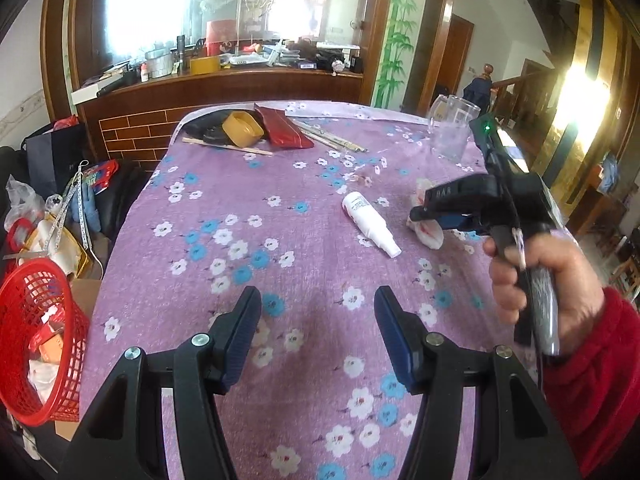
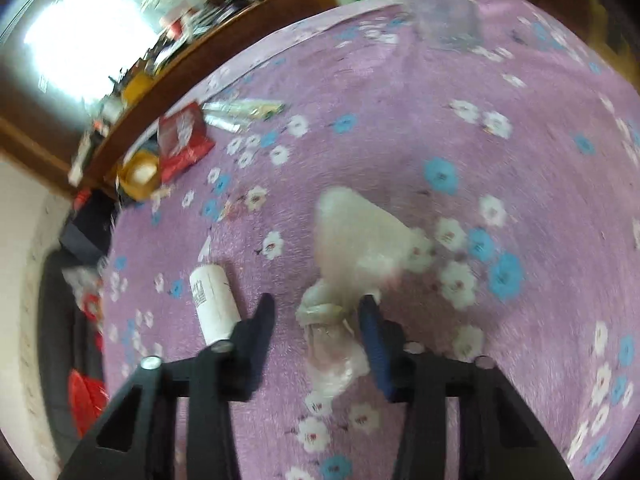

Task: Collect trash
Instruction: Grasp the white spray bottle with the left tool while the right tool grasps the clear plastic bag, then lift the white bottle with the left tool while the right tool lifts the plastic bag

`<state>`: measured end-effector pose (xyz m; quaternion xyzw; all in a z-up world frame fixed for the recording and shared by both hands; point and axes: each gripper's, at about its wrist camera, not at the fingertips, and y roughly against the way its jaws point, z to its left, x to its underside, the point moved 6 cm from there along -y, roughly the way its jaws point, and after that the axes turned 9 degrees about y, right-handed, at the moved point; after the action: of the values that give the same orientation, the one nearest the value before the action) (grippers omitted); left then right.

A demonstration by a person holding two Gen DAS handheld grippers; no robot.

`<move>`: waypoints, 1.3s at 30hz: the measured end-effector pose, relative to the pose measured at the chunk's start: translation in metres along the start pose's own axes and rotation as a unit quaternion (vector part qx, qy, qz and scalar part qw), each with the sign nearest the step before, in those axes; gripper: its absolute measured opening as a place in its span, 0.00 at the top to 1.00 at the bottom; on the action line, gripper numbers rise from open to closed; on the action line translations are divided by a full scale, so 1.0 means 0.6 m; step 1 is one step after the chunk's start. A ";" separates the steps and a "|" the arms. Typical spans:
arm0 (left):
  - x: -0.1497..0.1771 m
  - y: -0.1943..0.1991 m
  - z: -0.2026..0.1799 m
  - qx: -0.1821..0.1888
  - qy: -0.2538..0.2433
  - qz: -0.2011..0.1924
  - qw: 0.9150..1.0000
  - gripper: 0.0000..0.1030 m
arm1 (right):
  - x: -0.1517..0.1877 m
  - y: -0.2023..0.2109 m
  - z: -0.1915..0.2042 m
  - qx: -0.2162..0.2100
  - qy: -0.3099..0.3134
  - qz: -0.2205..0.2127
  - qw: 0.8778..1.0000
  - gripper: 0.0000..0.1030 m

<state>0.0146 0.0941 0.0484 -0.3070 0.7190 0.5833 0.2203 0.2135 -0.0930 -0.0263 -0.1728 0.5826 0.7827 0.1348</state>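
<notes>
A crumpled white tissue [image 2: 352, 256] with pink stains lies on the purple flowered tablecloth [image 1: 304, 216]. My right gripper [image 2: 318, 312] is open, its jaws either side of the tissue's near end; it also shows in the left wrist view [image 1: 430, 210] over the tissue [image 1: 430, 236]. A small white bottle [image 1: 370, 222] lies on its side just left of it [image 2: 214, 304]. My left gripper [image 1: 318, 308] is open and empty, low over the near cloth. A red mesh basket [image 1: 40, 340] holding trash stands off the table's left edge.
At the far end lie a yellow cup [image 1: 242, 128], a red packet [image 1: 286, 128], chopsticks [image 1: 228, 147] and foil wrappers [image 1: 332, 138]. A clear glass mug [image 1: 452, 128] stands far right. Bags and clutter crowd the floor left of the table.
</notes>
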 end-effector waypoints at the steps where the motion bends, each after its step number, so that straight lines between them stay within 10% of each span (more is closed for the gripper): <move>1: -0.004 -0.004 -0.002 0.000 0.002 0.002 1.000 0.44 | 0.002 0.001 0.003 0.001 0.008 -0.003 1.000 0.68; 12: -0.061 -0.105 -0.055 0.003 0.067 0.049 0.997 0.44 | 0.018 0.090 -0.044 -0.031 0.028 -0.141 0.989 0.69; 26: -0.105 -0.279 -0.105 -0.062 0.067 0.099 0.991 0.59 | 0.016 0.118 -0.074 -0.052 0.020 -0.174 0.983 0.68; 39: -0.076 -0.309 -0.102 -0.030 0.049 0.115 0.992 0.72 | 0.018 0.128 -0.077 -0.055 0.013 -0.179 0.982 0.68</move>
<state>0.1791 0.0184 -0.0378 -0.2568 0.7418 0.6103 0.1066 0.1770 -0.1589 0.0235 -0.2920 0.4995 0.7745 0.2555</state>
